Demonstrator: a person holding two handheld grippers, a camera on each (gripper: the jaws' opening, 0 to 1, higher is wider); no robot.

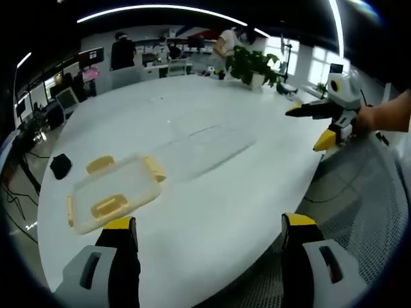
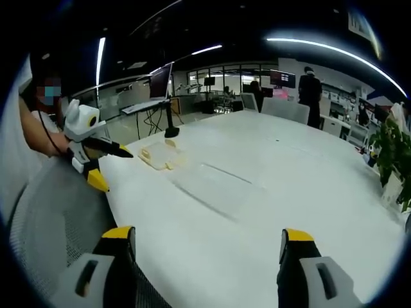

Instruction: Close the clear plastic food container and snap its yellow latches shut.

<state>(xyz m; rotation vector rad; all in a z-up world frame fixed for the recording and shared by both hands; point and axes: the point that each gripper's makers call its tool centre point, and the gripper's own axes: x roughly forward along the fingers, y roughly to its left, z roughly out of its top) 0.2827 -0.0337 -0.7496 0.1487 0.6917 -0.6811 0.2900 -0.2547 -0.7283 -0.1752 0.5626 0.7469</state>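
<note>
On the white table lies a clear plastic container part with yellow latches, just beyond my left jaw; it also appears far off. To its right lies a second clear rectangular part, faint against the table. The two parts lie apart, and I cannot tell which is lid and which is base. My left gripper is open and empty, a short way before the latched part, and it stands at the table edge. My right gripper is open and empty, and a hand holds it off the table's right edge.
A small black object lies left of the latched part. A potted plant stands at the far end, with people and monitors behind. A mesh chair sits beside the table. A black stand rises near the latched part.
</note>
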